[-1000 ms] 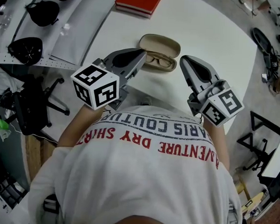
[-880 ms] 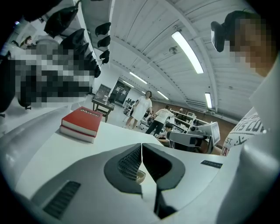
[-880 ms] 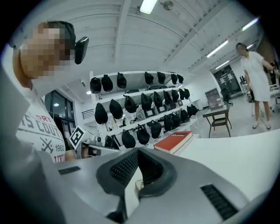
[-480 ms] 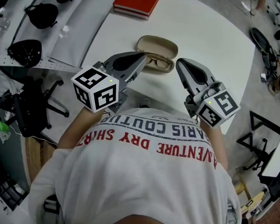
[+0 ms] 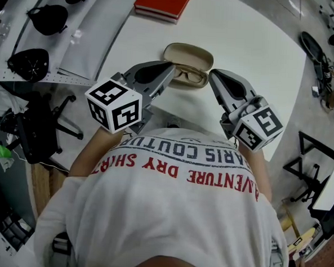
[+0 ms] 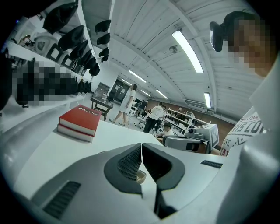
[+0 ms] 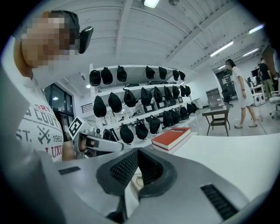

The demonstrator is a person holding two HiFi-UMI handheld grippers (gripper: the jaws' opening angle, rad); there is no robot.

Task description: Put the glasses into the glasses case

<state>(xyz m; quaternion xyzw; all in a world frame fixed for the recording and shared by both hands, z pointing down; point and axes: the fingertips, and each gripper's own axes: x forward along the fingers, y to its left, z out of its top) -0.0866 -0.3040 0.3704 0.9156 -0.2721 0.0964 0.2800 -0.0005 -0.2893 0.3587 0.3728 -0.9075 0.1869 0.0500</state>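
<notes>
Glasses (image 5: 189,75) lie in the open case (image 5: 189,51) on the worktop (image 5: 246,33). The left gripper (image 5: 172,66) and right gripper (image 5: 212,73) flank it, jaws together and empty. Placing looks done; the next move is probably to shut the lid.

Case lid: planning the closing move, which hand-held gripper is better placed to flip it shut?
Left, narrowly. The left hand-held gripper tip sits by the open lid's left end; the right hand-held gripper is beside the base holding the glasses. Both are shut.

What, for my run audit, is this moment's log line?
glasses: in open glasses case | left gripper: shut, empty | right gripper: shut, empty
</notes>
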